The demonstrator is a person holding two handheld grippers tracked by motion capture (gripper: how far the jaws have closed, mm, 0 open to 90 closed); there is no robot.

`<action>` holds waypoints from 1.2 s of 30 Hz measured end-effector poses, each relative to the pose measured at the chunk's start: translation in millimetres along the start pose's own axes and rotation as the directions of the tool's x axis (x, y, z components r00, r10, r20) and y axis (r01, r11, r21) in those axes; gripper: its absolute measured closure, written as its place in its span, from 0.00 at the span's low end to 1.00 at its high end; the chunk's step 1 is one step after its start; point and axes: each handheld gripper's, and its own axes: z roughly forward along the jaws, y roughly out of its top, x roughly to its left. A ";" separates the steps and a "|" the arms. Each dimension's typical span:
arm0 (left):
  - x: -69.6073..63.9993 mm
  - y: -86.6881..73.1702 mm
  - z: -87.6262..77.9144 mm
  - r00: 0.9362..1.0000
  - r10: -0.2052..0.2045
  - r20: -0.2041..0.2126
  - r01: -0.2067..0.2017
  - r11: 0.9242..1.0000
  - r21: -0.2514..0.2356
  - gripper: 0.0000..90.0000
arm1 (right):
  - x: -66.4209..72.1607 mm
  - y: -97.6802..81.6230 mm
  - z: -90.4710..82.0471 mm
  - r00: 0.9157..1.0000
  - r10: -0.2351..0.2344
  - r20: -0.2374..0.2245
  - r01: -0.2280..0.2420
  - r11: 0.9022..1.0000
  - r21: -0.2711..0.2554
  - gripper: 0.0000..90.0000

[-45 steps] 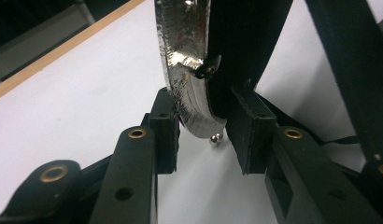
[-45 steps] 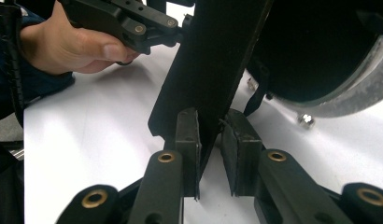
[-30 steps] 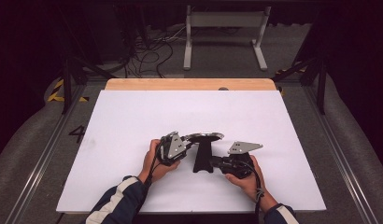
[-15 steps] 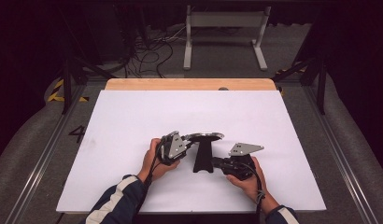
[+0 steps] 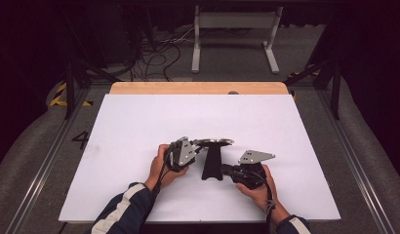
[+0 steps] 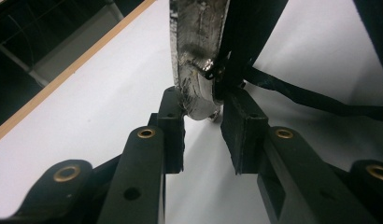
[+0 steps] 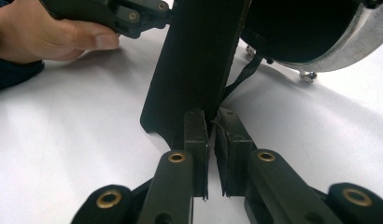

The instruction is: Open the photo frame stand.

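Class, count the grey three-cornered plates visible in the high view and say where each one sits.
2: one grey plate atop the left gripper, another grey plate atop the right gripper. None seems hidden.

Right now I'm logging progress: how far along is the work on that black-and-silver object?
Done: both grippers are on the object. In hand: left gripper clamps its silver round rim, right gripper pinches the black flat panel. Left: whatever follows; nothing looks separated or set down.

A silver-rimmed black disc [image 5: 215, 142] and its black strap [image 5: 211, 163] are lying on the white bench [image 5: 139, 126], edged by pale wood, beside a navy-and-white striped sleeve [image 5: 125, 212].
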 end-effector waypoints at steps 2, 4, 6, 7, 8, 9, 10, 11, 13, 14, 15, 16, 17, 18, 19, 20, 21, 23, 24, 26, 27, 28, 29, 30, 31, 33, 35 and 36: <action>0.2 -0.3 0.8 1.000 0.004 -0.003 -0.004 1.000 0.006 0.78 | 0.6 -0.4 0.0 1.000 0.004 0.003 -0.004 1.000 -0.002 0.93; 1.0 -0.7 1.2 1.000 0.001 0.003 -0.001 1.000 0.002 0.78 | 0.6 -0.4 0.1 1.000 0.003 0.003 -0.003 1.000 -0.002 0.93; 1.3 -1.0 1.1 1.000 -0.004 0.008 0.004 1.000 0.002 0.79 | 0.5 -0.5 0.1 1.000 0.002 0.003 -0.002 1.000 -0.003 0.93; 1.6 -1.5 1.0 1.000 -0.011 0.012 0.011 1.000 0.000 0.79 | 0.6 -0.5 0.2 1.000 0.000 0.003 0.000 1.000 -0.004 0.93; 2.1 -1.8 0.8 1.000 -0.014 0.015 0.014 1.000 -0.003 0.79 | 1.1 -0.4 0.2 1.000 -0.005 0.008 0.005 1.000 -0.002 0.93; 2.5 -1.9 0.5 1.000 -0.014 0.017 0.014 1.000 -0.005 0.79 | 1.2 -0.2 0.2 1.000 -0.010 0.007 0.010 1.000 -0.002 0.93; 2.9 -2.0 -0.4 1.000 -0.018 0.022 0.018 1.000 -0.006 0.79 | 1.4 -0.1 0.2 1.000 -0.014 0.009 0.014 1.000 -0.001 0.93; 3.3 -2.0 -1.1 0.999 -0.020 0.027 0.020 1.000 -0.008 0.79 | 1.9 0.0 0.1 1.000 -0.018 0.012 0.018 1.000 0.000 0.93; 5.0 -1.9 -3.9 0.999 -0.027 0.036 0.027 0.999 -0.016 0.80 | 3.2 0.1 -0.2 0.999 -0.028 0.024 0.028 1.000 0.001 0.92; 6.1 -1.9 -5.4 0.999 -0.027 0.042 0.028 0.999 -0.020 0.80 | 4.0 0.1 -0.5 0.999 -0.035 0.034 0.035 0.999 0.003 0.92; 7.0 -1.9 -6.8 0.999 -0.027 0.043 0.028 0.999 -0.023 0.79 | 4.7 0.2 -0.8 0.998 -0.041 0.043 0.041 0.999 0.004 0.92; 8.0 -2.1 -7.8 0.999 -0.029 0.040 0.030 0.999 -0.025 0.78 | 4.8 0.3 -1.1 0.998 -0.043 0.047 0.043 0.999 0.005 0.92; 9.3 -2.4 -8.9 0.998 -0.027 0.053 0.029 0.999 -0.026 0.79 | 4.6 0.3 -1.2 0.998 -0.042 0.046 0.041 0.999 0.004 0.92; 9.7 -2.6 -9.3 0.998 -0.023 0.059 0.024 0.999 -0.025 0.79 | 4.2 0.3 -1.7 0.998 -0.039 0.045 0.039 0.999 0.002 0.93; 10.0 -2.8 -9.7 0.998 -0.020 0.062 0.021 1.000 -0.022 0.78 | 3.8 0.4 -2.3 0.998 -0.038 0.046 0.038 0.999 0.001 0.94; 9.9 -3.1 -10.0 0.998 -0.026 0.060 0.027 0.999 -0.020 0.78 | 3.2 0.4 -3.0 0.998 -0.035 0.043 0.035 0.999 -0.003 0.94; 10.4 -3.1 -10.0 0.998 -0.025 0.062 0.026 0.999 -0.023 0.78 | 2.7 0.5 -3.7 0.999 -0.032 0.042 0.033 0.999 -0.006 0.94; 10.1 -3.2 -9.7 0.997 -0.027 0.068 0.028 0.999 -0.021 0.78 | 2.7 0.8 -4.1 0.999 -0.033 0.039 0.033 0.999 -0.008 0.94; 9.9 -3.2 -9.9 0.997 -0.023 0.067 0.024 1.000 -0.016 0.77 | 3.0 0.9 -4.0 0.999 -0.034 0.041 0.034 0.999 -0.006 0.94; 10.2 -3.4 -10.7 0.997 -0.021 0.069 0.022 1.000 -0.015 0.77 | 3.3 1.1 -4.3 0.998 -0.037 0.041 0.037 0.999 -0.005 0.94; 10.9 -3.7 -11.4 0.997 -0.023 0.076 0.024 1.000 -0.016 0.77 | 3.3 1.0 -4.4 0.999 -0.037 0.039 0.038 0.999 -0.006 0.94; 11.4 -3.9 -12.0 0.997 -0.020 0.076 0.022 1.000 -0.013 0.77 | 3.3 0.9 -4.6 0.999 -0.037 0.038 0.037 0.999 -0.006 0.94; 12.1 -4.4 -13.2 0.997 -0.020 0.077 0.021 1.000 -0.010 0.77 | 3.4 0.9 -4.7 0.999 -0.037 0.038 0.037 0.999 -0.007 0.94; 13.1 -4.6 -14.9 0.996 -0.015 0.085 0.016 1.000 -0.008 0.77 | 3.6 1.0 -4.8 0.998 -0.040 0.040 0.040 0.999 -0.006 0.94; 13.8 -4.7 -16.2 0.996 -0.014 0.088 0.014 1.000 -0.009 0.77 | 4.0 1.1 -5.1 0.998 -0.040 0.039 0.040 0.999 -0.009 0.94; 16.3 -5.1 -20.0 0.996 -0.018 0.091 0.019 1.000 -0.009 0.77 | 4.6 1.4 -5.9 0.998 -0.045 0.037 0.045 0.999 -0.009 0.93; 18.4 -6.0 -22.8 0.995 -0.030 0.093 0.030 1.000 -0.007 0.77 | 5.5 2.0 -6.7 0.998 -0.051 0.038 0.052 0.999 -0.011 0.93; 19.5 -6.2 -24.0 0.995 -0.027 0.096 0.028 1.000 -0.006 0.77 | 5.9 2.1 -6.6 0.998 -0.052 0.036 0.053 0.999 -0.012 0.93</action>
